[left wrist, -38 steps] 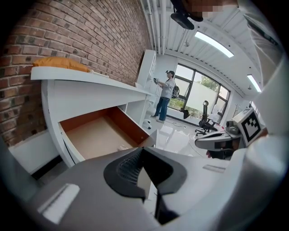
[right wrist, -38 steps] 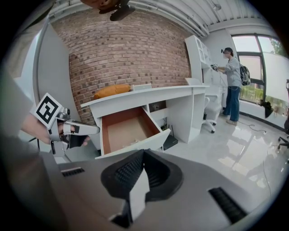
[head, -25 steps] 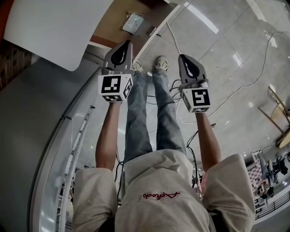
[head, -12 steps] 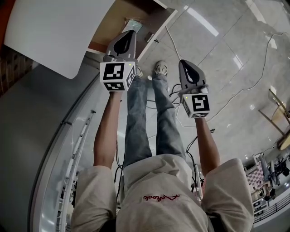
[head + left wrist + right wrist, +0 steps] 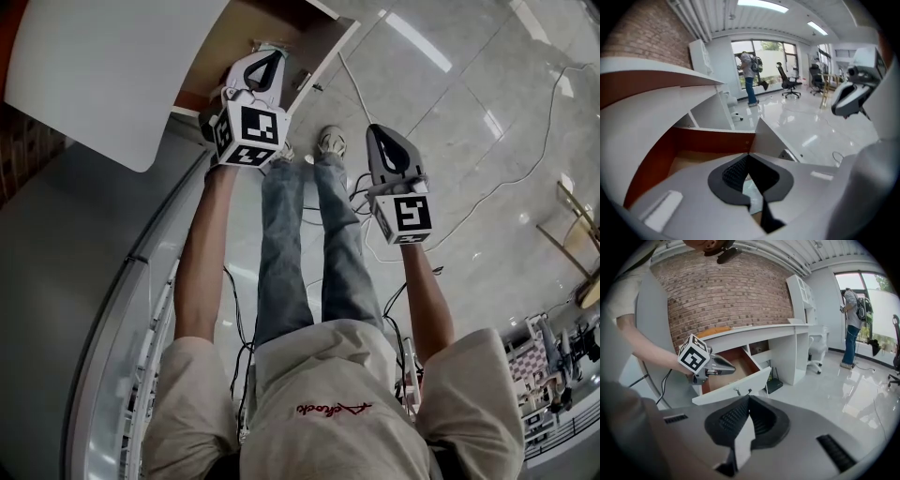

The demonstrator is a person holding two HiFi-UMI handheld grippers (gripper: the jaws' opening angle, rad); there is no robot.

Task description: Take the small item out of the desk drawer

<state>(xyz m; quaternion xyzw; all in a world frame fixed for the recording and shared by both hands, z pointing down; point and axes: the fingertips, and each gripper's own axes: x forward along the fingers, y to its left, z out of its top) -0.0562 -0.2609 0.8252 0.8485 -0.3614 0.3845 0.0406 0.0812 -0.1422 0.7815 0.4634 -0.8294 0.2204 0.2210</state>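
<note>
Left gripper (image 5: 272, 58) moved farther out since earlier frame, cube rolled, tips now over open drawer (image 5: 328, 52) beside white desk top (image 5: 103, 66). Jaws together, empty. Small item (image 5: 751, 191), pale packet, lies on drawer floor just under tips. Right gripper (image 5: 380, 133) over floor, right of drawer, jaws together, empty.

An office: white desks (image 5: 787, 341) line the brick wall (image 5: 726, 291); swivel chairs (image 5: 788, 82) stand by windows (image 5: 771, 47) at twelve o'clock.
</note>
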